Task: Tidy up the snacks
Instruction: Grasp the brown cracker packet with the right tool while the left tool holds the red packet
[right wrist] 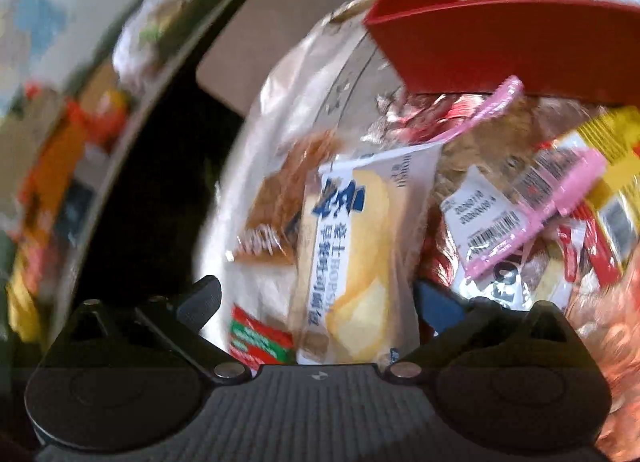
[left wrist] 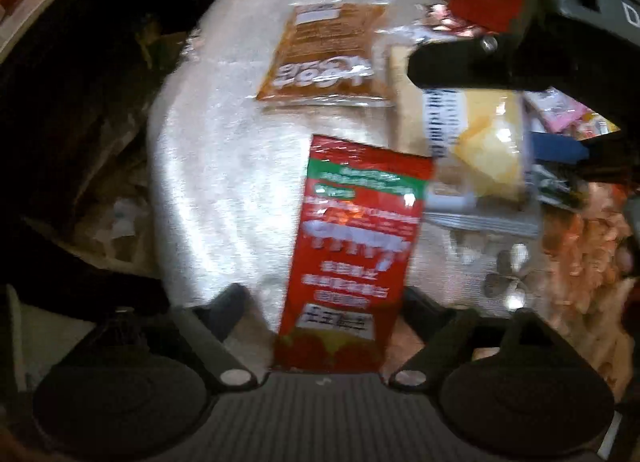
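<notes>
Left wrist view: the left gripper [left wrist: 324, 302] stands spread around the red packet [left wrist: 352, 254], pads apart from its edges; the packet's long axis runs straight away from the fingers on the white cloth [left wrist: 224, 190].

Right wrist view: the right gripper [right wrist: 320, 294] gapes wide over the yellow bread pack [right wrist: 356, 258], lying lengthwise between the fingers, untouched; the red box [right wrist: 500, 42] sits beyond.

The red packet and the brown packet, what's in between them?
Only bare white tablecloth lies between the red packet and the brown packet; the left wrist view shows it.
</notes>
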Available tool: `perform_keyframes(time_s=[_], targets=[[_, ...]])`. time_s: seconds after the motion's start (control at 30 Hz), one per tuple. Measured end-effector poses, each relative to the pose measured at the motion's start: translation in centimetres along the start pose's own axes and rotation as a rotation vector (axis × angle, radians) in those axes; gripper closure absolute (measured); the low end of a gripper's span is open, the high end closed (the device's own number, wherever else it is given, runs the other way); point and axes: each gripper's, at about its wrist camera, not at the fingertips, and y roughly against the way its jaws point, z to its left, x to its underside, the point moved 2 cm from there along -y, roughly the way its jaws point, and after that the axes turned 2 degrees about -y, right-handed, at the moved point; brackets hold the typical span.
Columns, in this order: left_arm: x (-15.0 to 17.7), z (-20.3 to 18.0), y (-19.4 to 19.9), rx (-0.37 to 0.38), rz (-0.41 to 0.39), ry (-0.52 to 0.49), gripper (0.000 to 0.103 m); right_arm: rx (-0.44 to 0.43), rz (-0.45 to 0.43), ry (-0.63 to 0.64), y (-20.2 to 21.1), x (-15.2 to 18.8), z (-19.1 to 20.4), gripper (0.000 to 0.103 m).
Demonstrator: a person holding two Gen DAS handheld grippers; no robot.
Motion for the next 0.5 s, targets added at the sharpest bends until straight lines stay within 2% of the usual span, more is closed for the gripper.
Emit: perform_keyframes(time_s=[0.07, 0.2, 0.27, 0.3, 0.33, 0.4, 0.43, 0.5], targets=[[0.1, -0.4, 0.1, -0.004, -0.007, -0.017, 0.033, -0.028, -0.032, -0.008, 0.4, 0.2, -0.3, 0.0], [0.1, -0.3, 0.2, 0.01, -0.003, -0.007, 0.033, -0.046, -0.021, -0.002, 0.3, 0.0, -0.3, 0.0], [0.1, -0.3, 0.2, 0.016, -0.006, -0.01, 0.033, -0.119, -0.012, -0.052, 0.8, -0.1, -0.9, 0.003], [0.1, -0.2, 0.2, 0.021, -0.005, -0.009, 0.033, -0.148, 0.0, -0.082, 1.1, -0.2, -1.2, 0.01], [0.1, -0.1, 0.2, 0.024, -0.004, -0.008, 0.034, -0.181, 0.017, -0.1, 1.3, -0.3, -1.2, 0.024], [-0.1, 0.0, 0.2, 0.027, 0.0, -0.007, 0.034, -0.209, 0.043, -0.066, 1.2, -0.3, -0.6, 0.04], [-0.1, -0.1, 0.2, 0.027, 0.002, -0.007, 0.033, -0.224, 0.058, -0.055, 1.0, -0.3, -0.3, 0.042], [-0.2, 0.0, 0.1, 0.031, 0.003, -0.004, 0.033, -0.186, 0.098, -0.074, -0.4, -0.2, -0.4, 0.042]])
